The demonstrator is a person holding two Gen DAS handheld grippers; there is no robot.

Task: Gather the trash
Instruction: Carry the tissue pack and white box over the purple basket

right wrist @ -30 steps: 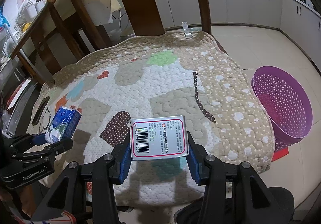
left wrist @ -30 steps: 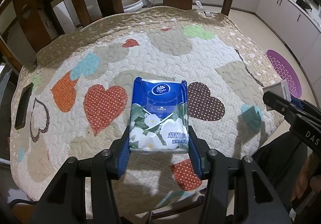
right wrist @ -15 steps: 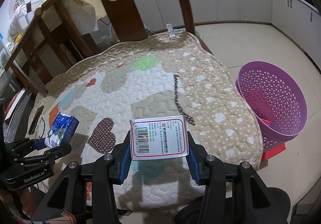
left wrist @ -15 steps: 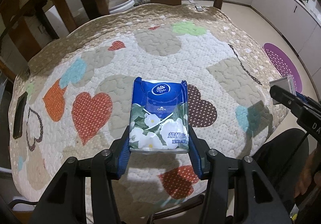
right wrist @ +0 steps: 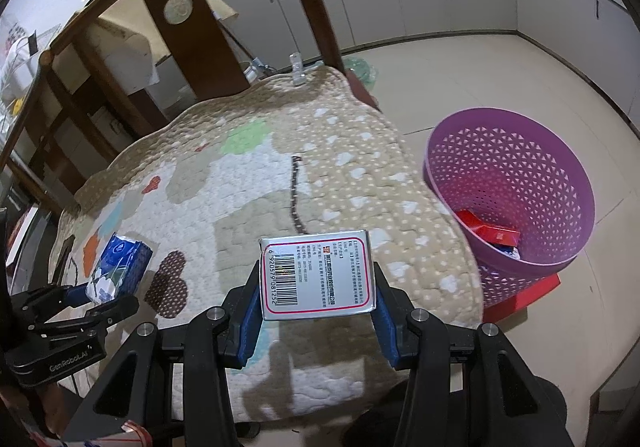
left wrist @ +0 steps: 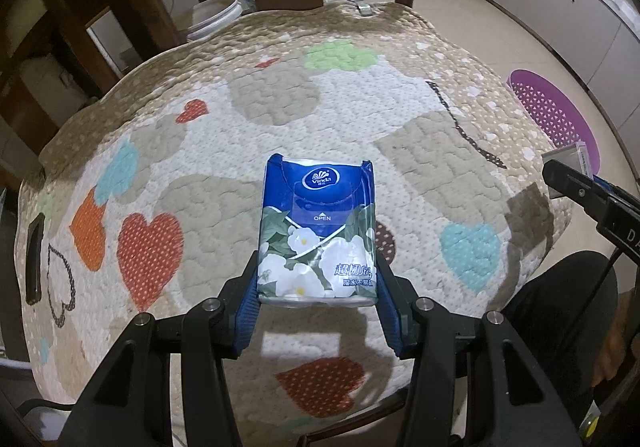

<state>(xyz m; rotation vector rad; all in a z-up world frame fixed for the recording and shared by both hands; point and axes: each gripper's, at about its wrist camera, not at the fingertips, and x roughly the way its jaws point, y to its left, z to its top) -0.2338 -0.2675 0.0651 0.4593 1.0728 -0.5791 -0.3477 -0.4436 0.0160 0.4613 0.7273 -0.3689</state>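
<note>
A quilted heart-patterned cover (left wrist: 280,95) lay over the table. Above it the left gripper (left wrist: 318,299) clamped a blue floral tissue pack (left wrist: 318,235), while the right gripper (right wrist: 318,303) clamped a white barcoded box (right wrist: 318,275) near the purple perforated plastic basket (right wrist: 516,183) on the floor at right.

Left gripper (left wrist: 317,297): blue pads clamped on a blue Vinda tissue pack (left wrist: 318,233), held above a heart-patterned quilt (left wrist: 256,151). Right gripper (left wrist: 576,183): at the right edge, gripping a silver box (left wrist: 568,161). Purple basket (left wrist: 556,115): on the floor beyond the quilt.
</note>
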